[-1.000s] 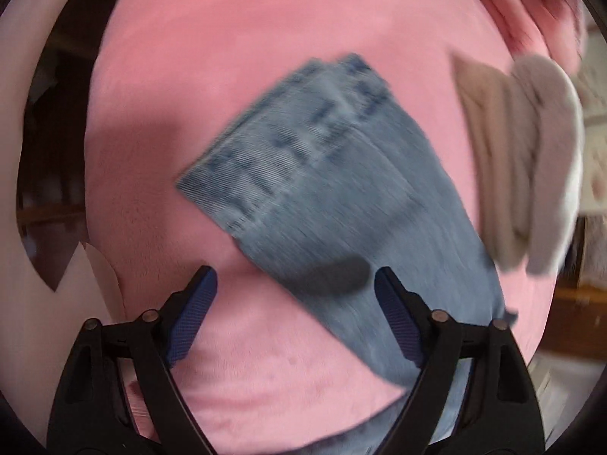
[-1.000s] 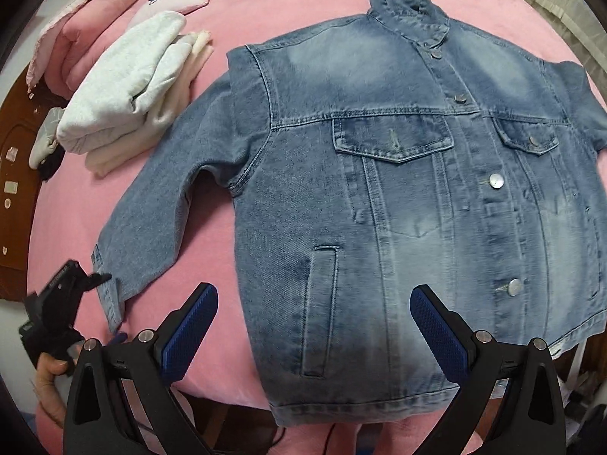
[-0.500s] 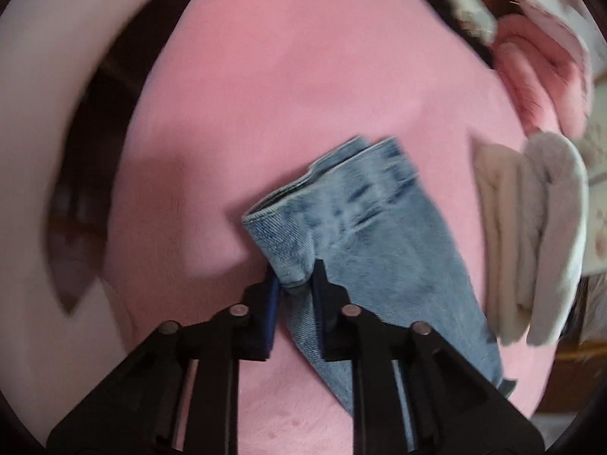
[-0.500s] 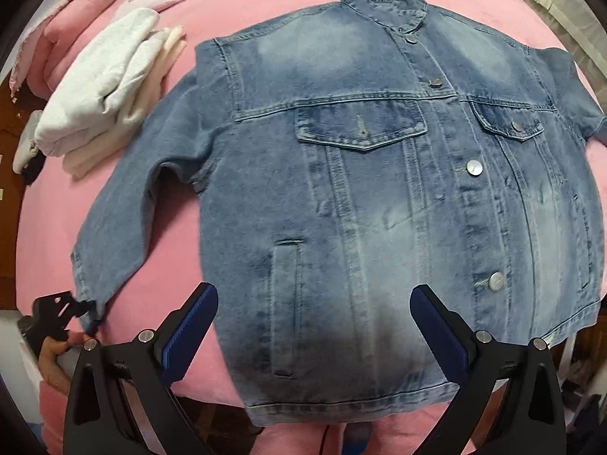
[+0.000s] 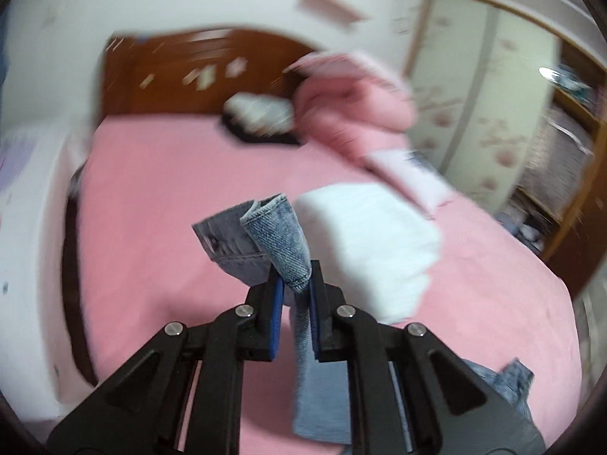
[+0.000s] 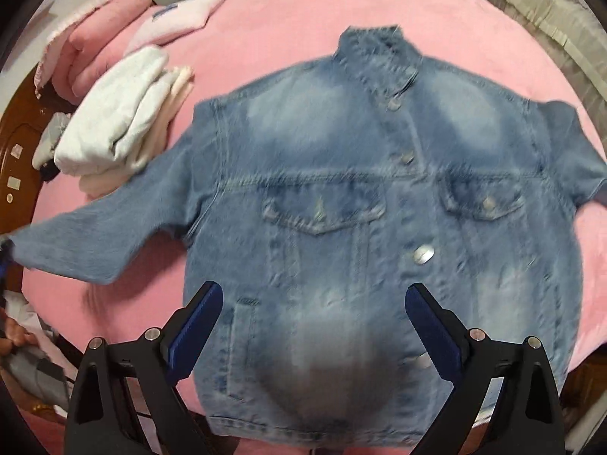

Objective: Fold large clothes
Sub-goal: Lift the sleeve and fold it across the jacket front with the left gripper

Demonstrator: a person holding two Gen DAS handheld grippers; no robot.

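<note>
The left gripper (image 5: 295, 289) pinches the sleeve cuff (image 5: 279, 233) of the denim jacket (image 6: 379, 227). The right gripper (image 6: 314, 322) hangs spread above the jacket's hem. The jacket lies buttoned on the pink bed (image 6: 288, 34); beyond its sleeve sit folded white clothes (image 6: 117, 121).

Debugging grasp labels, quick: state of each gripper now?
Left gripper: closed on the denim jacket's sleeve cuff.
Right gripper: open, empty, above the jacket.

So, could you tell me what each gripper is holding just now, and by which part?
The left gripper is shut on the denim jacket, pinching its sleeve cuff. The right gripper is open above the jacket's front and holds nothing.
</note>
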